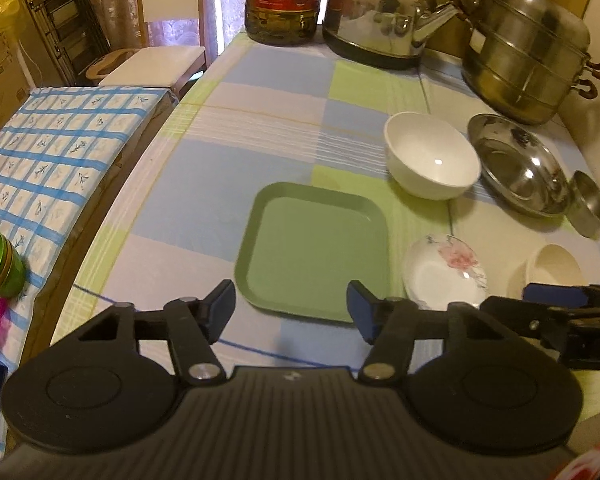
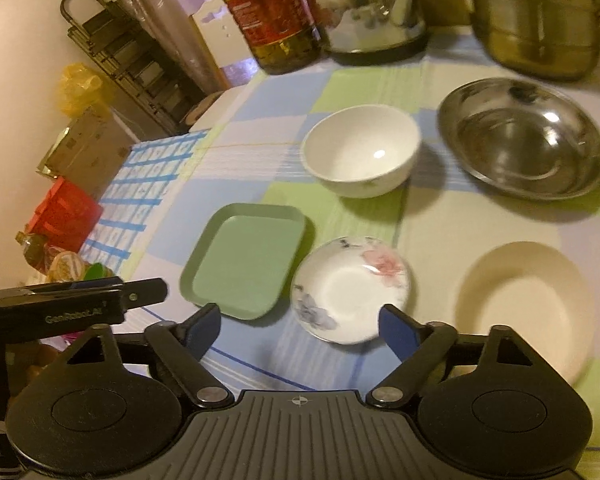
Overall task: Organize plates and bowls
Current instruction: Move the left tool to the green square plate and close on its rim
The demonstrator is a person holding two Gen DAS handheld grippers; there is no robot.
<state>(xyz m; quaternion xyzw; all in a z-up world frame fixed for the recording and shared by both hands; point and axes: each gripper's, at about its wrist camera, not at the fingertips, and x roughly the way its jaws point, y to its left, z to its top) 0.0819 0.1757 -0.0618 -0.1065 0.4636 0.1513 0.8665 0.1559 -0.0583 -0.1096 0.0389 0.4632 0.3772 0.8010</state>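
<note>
A green square plate (image 1: pixel 316 248) (image 2: pixel 248 256) lies flat on the checked tablecloth. My left gripper (image 1: pixel 292 308) hangs open just over its near edge, pads clear of it. Right of the plate sits a small floral dish (image 1: pixel 444 272) (image 2: pixel 352 288). My right gripper (image 2: pixel 300 326) stands open at that dish's near rim, with nothing gripped. A white bowl (image 1: pixel 432 156) (image 2: pixel 360 148) stands farther back, beside a steel basin (image 1: pixel 520 164) (image 2: pixel 520 136). A cream dish (image 1: pixel 552 268) (image 2: pixel 528 300) rests at the near right. Each gripper's side shows in the other wrist view.
An oil bottle (image 1: pixel 284 0), a steel kettle (image 1: pixel 380 12) and a stacked steamer pot (image 1: pixel 532 56) line the back of the table. A small steel cup (image 1: pixel 588 204) stands by the basin. The table edge (image 1: pixel 112 216) runs along the left, with a lower checked surface (image 1: pixel 52 152) and green cup (image 1: pixel 0 264) beyond.
</note>
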